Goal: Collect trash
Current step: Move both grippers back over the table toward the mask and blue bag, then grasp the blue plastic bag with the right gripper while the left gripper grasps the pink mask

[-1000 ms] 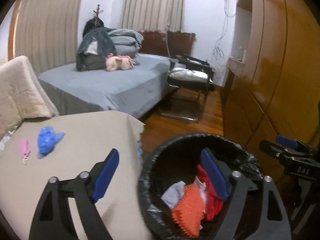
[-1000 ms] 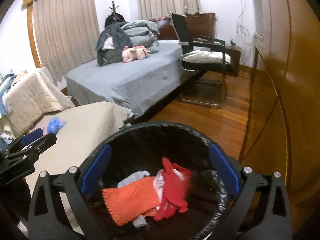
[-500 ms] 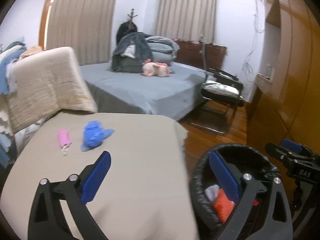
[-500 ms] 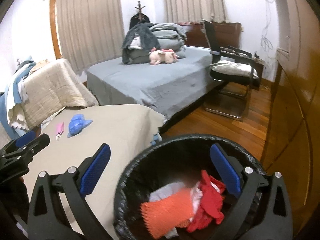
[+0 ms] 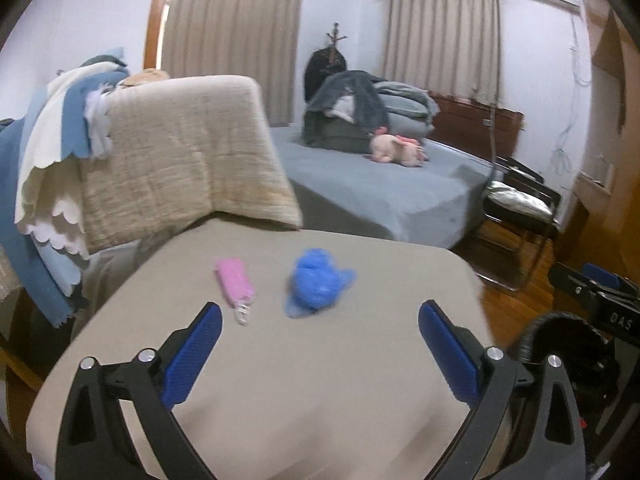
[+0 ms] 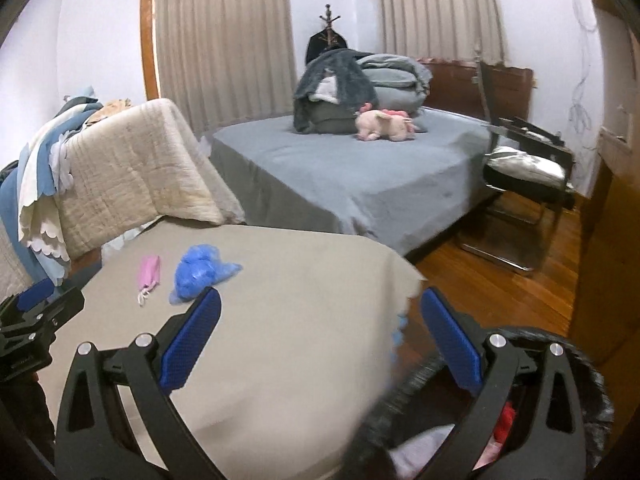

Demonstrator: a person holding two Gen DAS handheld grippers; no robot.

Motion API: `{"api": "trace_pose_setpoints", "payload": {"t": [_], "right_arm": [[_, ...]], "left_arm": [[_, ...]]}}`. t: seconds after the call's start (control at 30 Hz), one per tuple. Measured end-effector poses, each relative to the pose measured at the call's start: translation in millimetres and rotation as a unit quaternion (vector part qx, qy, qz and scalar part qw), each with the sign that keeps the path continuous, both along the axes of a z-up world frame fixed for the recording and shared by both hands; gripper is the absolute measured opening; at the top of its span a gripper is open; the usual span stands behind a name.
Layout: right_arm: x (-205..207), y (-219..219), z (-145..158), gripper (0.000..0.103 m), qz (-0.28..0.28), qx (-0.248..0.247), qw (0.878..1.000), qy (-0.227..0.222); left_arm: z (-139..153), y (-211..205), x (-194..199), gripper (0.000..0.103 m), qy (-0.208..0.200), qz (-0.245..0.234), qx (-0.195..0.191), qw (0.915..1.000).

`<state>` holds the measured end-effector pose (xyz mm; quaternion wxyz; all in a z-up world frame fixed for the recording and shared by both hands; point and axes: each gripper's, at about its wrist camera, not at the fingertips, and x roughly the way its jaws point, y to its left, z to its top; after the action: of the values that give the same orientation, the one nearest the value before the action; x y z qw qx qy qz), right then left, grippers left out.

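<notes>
Left gripper (image 5: 320,344): I see its blue pads spread wide above the beige table cover (image 5: 304,400), nothing between them; its jaws have just been opening.
Right gripper (image 6: 320,340): I see it spread just as wide and empty, one pad over the cover, the other over the bin.
Blue crumpled wad (image 5: 316,284): I find this piece of trash lying on the cover ahead of my left gripper, touching neither pad.
Pink pouch (image 5: 235,286): it lies just beside the wad, on its left, with a small white clip at its near end.
Trash bin (image 6: 560,420): black-lined, it stands at the table's right edge; I make out red and pale scraps inside.
Surroundings: a quilted beige blanket (image 5: 180,160) is draped beyond the table, and a grey bed (image 6: 360,176) carries a pink plush toy (image 6: 384,124).
</notes>
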<state>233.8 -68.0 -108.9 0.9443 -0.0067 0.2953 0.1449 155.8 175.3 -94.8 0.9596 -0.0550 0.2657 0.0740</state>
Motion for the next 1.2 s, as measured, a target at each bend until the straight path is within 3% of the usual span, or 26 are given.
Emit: {"api": "trace_pose_setpoints", "payload": {"t": [0.27,0.53,1.07,1.1,1.13,1.2], "right_arm": [[61,84,-31,0.097,0.033,-0.012,0.999,0.023],[99,150,-70,0.097,0.054,-0.025,0.997,0.055],[133,220,-120,0.097,0.099,-0.069,0.987,0.106],[133,222,-121,0.093,0.103,-0.069,0.986,0.108],[133,222,-123,0.077,0.108,-0.066,0.986,0.111],[136,222,-130,0.063,0.13,-0.056,0.98,0.136]], "left_arm": [[-24,66,39,0.096,0.018,0.025,0.001,0.9995],[-59,124,78,0.096,0.044,0.035,-0.03,0.9979],[-94,166,107,0.095,0.076,0.035,-0.057,0.9949],[-95,166,109,0.095,0.077,0.034,-0.057,0.9949],[-96,166,110,0.095,0.078,0.033,-0.058,0.9948],[-97,167,112,0.095,0.081,0.031,-0.06,0.9944]]}}
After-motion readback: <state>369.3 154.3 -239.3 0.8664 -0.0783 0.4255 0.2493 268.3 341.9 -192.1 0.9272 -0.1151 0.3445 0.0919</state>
